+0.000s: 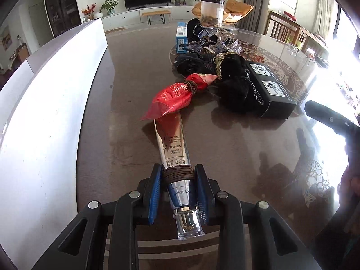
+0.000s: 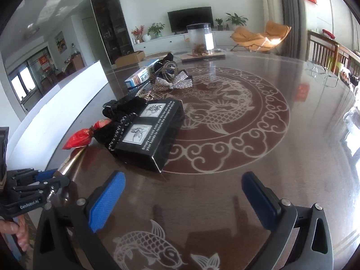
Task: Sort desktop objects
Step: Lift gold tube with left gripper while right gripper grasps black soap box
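In the left wrist view, your left gripper (image 1: 178,180) has its blue pads pressed against both sides of the silver tube (image 1: 174,153), just above the clear cap (image 1: 189,221) and right at the brown cord (image 1: 178,174) wound around it. The jaws are nearly together, squeezing the tube at its firm neck, which looks like a sound choice since the flat tail would buckle. The tube runs toward 12 o'clock, where its far end lies under the red packet (image 1: 177,95); that overlap could drag the packet along when you lift. At 1 o'clock the black box (image 1: 270,90) rests against a heap of black fabric accessories (image 1: 234,94), with the blue carton (image 1: 181,37) and clear jar (image 1: 212,11) farther back. The white bin wall (image 1: 51,103) stands at 9 o'clock, a likely drop place, judging by the task. In the right wrist view, your right gripper (image 2: 183,196) hangs over the dark table (image 2: 292,135) with its jaws spread wide and nothing between them, apparently kept free for the next item. The black box sits at 11 o'clock, and the tube shows at 9 o'clock in the left gripper.
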A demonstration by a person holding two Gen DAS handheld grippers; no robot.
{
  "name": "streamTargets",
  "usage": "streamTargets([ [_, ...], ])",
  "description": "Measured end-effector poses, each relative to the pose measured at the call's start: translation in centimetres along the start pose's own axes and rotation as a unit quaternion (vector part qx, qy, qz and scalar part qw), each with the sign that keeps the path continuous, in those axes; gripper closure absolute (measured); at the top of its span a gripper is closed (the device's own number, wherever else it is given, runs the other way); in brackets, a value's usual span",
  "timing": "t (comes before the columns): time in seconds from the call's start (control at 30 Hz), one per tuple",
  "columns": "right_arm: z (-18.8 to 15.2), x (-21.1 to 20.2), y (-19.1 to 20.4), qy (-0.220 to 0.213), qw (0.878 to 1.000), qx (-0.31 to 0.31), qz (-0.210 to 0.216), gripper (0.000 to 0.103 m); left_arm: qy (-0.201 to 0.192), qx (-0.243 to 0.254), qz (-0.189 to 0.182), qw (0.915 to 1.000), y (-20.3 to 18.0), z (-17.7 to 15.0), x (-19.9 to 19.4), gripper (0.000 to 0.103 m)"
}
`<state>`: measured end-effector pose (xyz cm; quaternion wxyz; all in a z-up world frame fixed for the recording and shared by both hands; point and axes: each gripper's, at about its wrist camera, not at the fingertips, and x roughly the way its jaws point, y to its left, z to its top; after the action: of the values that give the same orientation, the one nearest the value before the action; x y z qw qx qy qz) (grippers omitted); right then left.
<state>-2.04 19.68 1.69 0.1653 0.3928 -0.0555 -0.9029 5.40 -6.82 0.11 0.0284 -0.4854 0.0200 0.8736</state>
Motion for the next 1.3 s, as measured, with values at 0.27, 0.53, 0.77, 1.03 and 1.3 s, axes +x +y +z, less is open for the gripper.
streamTargets([
  [0.27, 4.5, 7.2, 4.0, 0.077, 0.996, -0.036, -0.022, 0.021, -0.007, -0.007, -0.008, 0.9999, 0.3, -0.4, -0.1, 0.074],
  [0.53, 2.1, 5.0, 1.4, 0.075, 0.997, -0.015, -0.007, 0.041, -0.02, 0.01, -0.018, 0.9996, -0.5, -1.2, -0.7, 0.074],
  [0.77, -3.5, -1.2, 0.0, 0.083, 0.996, -0.031, -0.016, 0.038, -0.019, 0.006, -0.048, 0.9987, -0.9, -2.2, -1.5, 0.069],
  [1.03, -3.4, 0.7, 0.9, 0.129, 0.987, -0.09, -0.04, 0.007, 0.042, 0.008, -0.018, 0.9989, -1.2, -1.1, 0.0, 0.0],
  [1.3, -2.8, 2.2, 0.8, 0.186, 0.973, -0.125, -0.055, 0.0, 0.069, 0.007, -0.002, 0.9976, -2.4, 0.4, 0.5, 0.0],
])
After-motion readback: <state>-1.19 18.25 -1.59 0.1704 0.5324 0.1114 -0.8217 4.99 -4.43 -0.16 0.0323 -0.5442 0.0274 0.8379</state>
